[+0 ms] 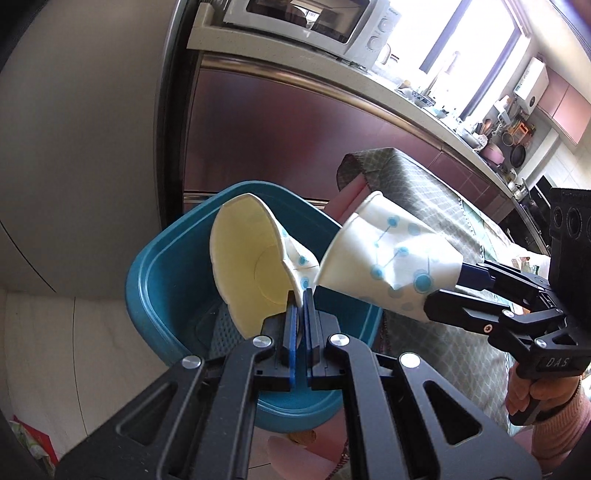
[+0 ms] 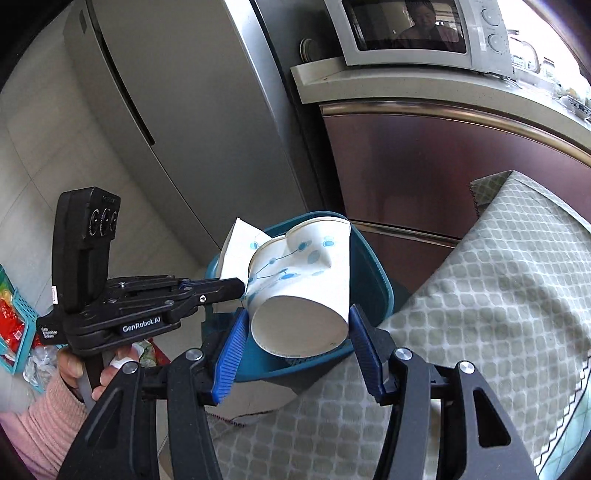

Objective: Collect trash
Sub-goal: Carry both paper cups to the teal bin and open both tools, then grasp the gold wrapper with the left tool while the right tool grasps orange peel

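Pinching the thin rim of a flattened paper cup (image 1: 251,266), the left gripper (image 1: 300,306) has its blue ribbed pads pressed almost together, the cup's cream inside facing the lens above a teal plastic bin (image 1: 155,280). Beside it, the right gripper (image 2: 295,332) clamps a second paper cup (image 2: 303,288) across its round base, its jaws held partly apart by the cup's width; this cup is white with blue dots and lines, dented along its wall, its mouth pointing toward the bin. Both tools are matte black and angled downward, each held by a hand in a pink ribbed sleeve (image 2: 40,417). Two cups, two grippers, one bin. The bin has rounded corners and stands just beside a table draped in a grey quilted cloth (image 2: 498,295). Behind rise glossy maroon cabinet fronts (image 2: 443,166), a pale counter carrying one white microwave (image 2: 417,33), and a silver refrigerator (image 2: 166,129).
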A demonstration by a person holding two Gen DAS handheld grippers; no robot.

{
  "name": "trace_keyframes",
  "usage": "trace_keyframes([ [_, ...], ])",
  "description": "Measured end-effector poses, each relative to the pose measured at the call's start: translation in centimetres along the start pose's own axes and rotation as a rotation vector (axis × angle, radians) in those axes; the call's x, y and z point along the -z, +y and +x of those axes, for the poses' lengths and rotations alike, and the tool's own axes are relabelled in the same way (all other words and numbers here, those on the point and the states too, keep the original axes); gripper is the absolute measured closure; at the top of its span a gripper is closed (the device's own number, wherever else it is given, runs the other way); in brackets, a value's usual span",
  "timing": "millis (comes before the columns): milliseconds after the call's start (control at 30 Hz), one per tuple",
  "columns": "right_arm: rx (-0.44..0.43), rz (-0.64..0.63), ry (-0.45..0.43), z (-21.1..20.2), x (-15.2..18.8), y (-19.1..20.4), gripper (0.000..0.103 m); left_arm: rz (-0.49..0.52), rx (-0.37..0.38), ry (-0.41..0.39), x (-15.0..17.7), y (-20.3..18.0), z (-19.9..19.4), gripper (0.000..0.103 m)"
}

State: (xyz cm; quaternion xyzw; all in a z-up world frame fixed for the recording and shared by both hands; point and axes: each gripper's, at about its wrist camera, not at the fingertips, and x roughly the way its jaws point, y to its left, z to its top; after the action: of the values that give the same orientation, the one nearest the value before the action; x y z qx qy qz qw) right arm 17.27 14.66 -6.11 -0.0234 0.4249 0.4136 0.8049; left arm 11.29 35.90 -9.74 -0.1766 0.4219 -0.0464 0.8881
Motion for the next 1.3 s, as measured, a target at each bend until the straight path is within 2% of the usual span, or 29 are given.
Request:
trace_keyframes([
  [133, 0.021, 0.000, 0.029, 1.5, -0.4, 0.0, 0.048, -0.020, -0.015, 0.011, -0.2, 0.4, 1.3, 0.096],
  [200, 0.034, 0.006, 0.037, 2.1, -0.5, -0.1, 0.046, -0.034, -0.013, 0.017, -0.3, 0.7, 1.9, 0.089],
  [300, 0.029, 0.027, 0.034, 2.3, -0.7, -0.6, 0.044, -0.046, -0.016, 0.025, -0.3, 0.7, 2.8, 0.089],
  [633, 0.011, 0.060, -0.033, -1.9, 1.1, -2.4, 0.044, 0.020, 0.019, -0.010, 0.1, -2.3, 2.3, 0.084],
  [867, 0.033, 0.065, -0.139, -8.9, 4.2, -3.7, 0.044, 0.181, 0.100, -0.075, 0.2, -9.0, 0.0, 0.075],
  [1000, 0.084, 0.106, -0.203, -13.5, 6.9, -5.7, 0.044, 0.286, 0.191, -0.083, 0.9, -14.0, -0.6, 0.072],
  [1167, 0.219, 0.207, -0.261, -19.2, 11.7, -9.0, 0.044, 0.406, 0.319, -0.037, 2.4, -21.3, 0.5, 0.065],
  [1300, 0.341, 0.324, -0.303, -23.5, 15.9, -12.3, 0.044, 0.479, 0.409, 0.033, 4.0, -27.1, 2.4, 0.063],
])
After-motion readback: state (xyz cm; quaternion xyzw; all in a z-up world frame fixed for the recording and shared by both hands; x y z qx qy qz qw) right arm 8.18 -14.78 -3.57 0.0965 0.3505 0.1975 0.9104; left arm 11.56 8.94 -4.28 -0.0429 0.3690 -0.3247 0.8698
